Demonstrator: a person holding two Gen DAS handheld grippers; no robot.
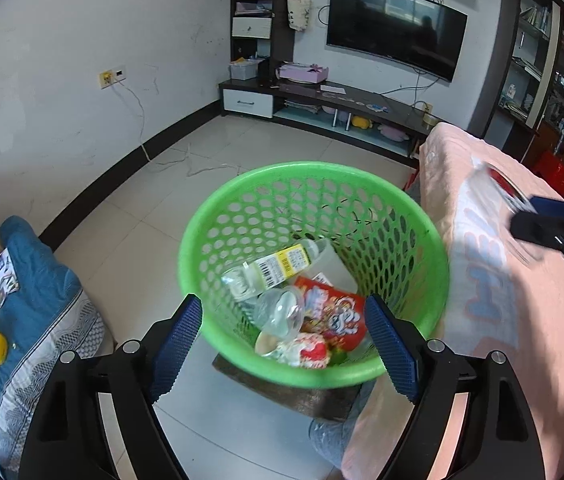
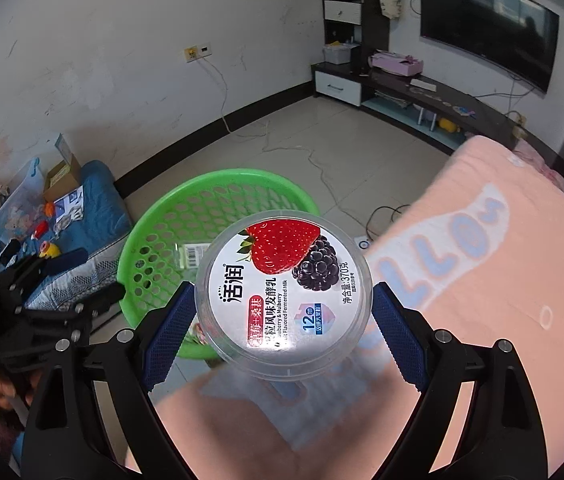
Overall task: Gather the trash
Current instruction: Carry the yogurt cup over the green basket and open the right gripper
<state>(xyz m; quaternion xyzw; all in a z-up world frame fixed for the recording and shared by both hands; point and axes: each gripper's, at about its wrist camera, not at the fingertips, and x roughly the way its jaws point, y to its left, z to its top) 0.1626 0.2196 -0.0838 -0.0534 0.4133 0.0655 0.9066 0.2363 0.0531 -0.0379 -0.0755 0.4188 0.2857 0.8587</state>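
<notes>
A green mesh basket (image 1: 309, 168) stands on the floor and holds a clear plastic bottle (image 1: 278, 268), a clear cup (image 1: 278, 316), a red snack wrapper (image 1: 333, 312) and other wrappers. My left gripper (image 1: 282, 300) hovers over the basket's near rim, open, with nothing between its blue pads. My right gripper (image 2: 283, 286) is shut on a round yogurt tub (image 2: 282, 292) with a strawberry lid, above the pink blanket's edge and just right of the basket (image 2: 210, 178). In the right wrist view the left gripper (image 2: 90, 276) is at the left. The right gripper (image 1: 537, 216) appears blurred in the left wrist view.
A pink blanket (image 1: 521, 320) covers the surface right of the basket. A blue quilt (image 1: 34, 280) with small toys lies on the left. A dark mat (image 1: 301, 392) sits under the basket. A white cable (image 1: 202, 168) trails over the tile floor; a TV stand (image 1: 341, 100) lines the far wall.
</notes>
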